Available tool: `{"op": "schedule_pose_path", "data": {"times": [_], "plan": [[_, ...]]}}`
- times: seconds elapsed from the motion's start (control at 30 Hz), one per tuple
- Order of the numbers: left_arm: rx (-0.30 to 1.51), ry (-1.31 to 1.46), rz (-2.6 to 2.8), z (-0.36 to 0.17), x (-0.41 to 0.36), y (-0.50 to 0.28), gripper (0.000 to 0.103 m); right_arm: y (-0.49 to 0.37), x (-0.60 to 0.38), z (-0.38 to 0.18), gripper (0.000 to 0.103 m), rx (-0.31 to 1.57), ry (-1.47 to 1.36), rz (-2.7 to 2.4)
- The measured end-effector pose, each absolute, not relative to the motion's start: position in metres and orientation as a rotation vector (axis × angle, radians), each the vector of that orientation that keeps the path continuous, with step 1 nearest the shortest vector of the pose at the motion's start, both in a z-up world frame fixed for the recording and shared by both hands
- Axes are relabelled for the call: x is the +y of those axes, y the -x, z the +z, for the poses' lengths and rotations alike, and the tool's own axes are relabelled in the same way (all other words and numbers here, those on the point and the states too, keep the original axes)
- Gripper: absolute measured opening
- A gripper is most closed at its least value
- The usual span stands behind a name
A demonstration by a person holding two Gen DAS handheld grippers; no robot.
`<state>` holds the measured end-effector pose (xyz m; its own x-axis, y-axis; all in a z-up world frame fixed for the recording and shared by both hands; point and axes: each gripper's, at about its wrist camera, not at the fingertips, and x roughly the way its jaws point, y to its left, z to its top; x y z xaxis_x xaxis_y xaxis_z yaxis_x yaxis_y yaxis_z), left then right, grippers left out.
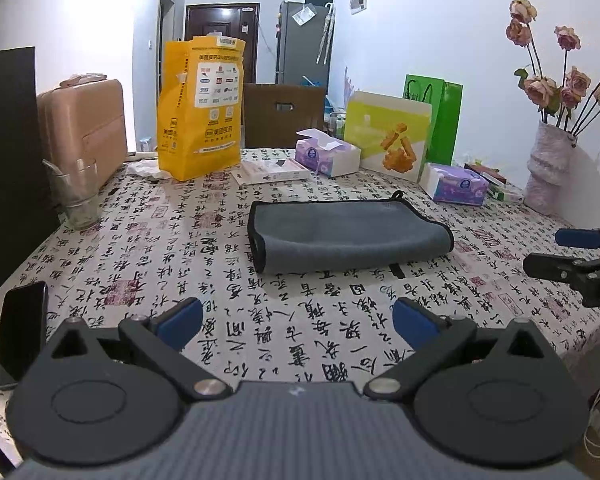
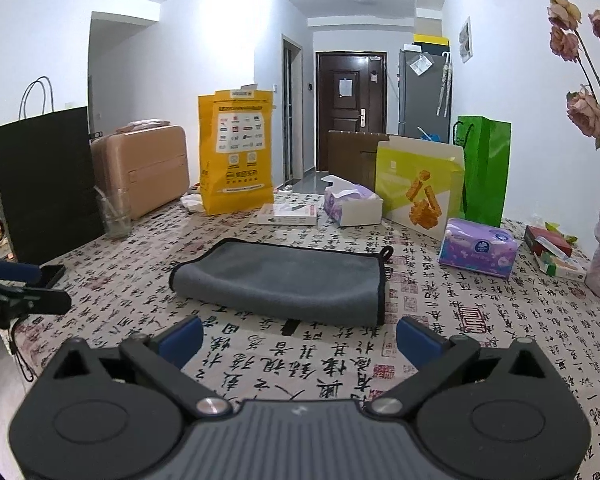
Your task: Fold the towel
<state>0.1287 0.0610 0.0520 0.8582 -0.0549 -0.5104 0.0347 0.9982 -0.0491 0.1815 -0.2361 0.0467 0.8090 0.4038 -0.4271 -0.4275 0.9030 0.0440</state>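
Observation:
A grey towel (image 1: 348,236) with black trim lies folded over on the calligraphy-print tablecloth (image 1: 220,280), its hanging loop at the far right corner. It also shows in the right wrist view (image 2: 284,280). My left gripper (image 1: 298,322) is open and empty, held back from the towel's near edge. My right gripper (image 2: 300,340) is open and empty, just short of the towel's near edge. The right gripper also shows at the right edge of the left wrist view (image 1: 544,250). The left gripper shows at the left edge of the right wrist view (image 2: 48,288).
A black phone (image 1: 20,332) lies at the near left, a glass (image 1: 78,196) and black bag (image 1: 8,152) behind it. A yellow bag (image 1: 200,108), tissue boxes (image 1: 328,152) (image 1: 458,184), flat box (image 1: 272,172), green bag (image 1: 444,116) and flower vase (image 1: 548,168) line the back and right.

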Motion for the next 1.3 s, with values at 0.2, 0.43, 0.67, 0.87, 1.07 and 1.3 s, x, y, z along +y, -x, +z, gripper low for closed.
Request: {"op": "schedule_pose_path", "data": {"times": [0.2,0.43,0.67,0.87,1.07,1.3], "plan": [[0.539,0.049,-0.049,0.047,0.064,-0.118,0.103,-0.17,-0.231,0.043,0.103,0.444,0.061,0.457],[0.517,0.04,-0.053,0.045,0.059,-0.099,0.103,-0.152,-0.232,0.041,0.103,0.428,0.062,0.459],[0.479,0.031,-0.067,0.043,0.052,-0.073,0.103,-0.134,-0.236,0.042,0.103,0.41,0.047,0.457],[0.46,0.046,-0.074,0.04,0.051,-0.053,0.103,-0.111,-0.234,0.046,0.103,0.384,0.072,0.457],[0.472,0.06,-0.069,0.03,0.049,-0.04,0.103,-0.095,-0.233,0.047,0.103,0.382,0.072,0.463],[0.441,0.055,-0.082,0.031,0.044,-0.02,0.103,-0.072,-0.237,0.043,0.103,0.372,0.047,0.447]]}}
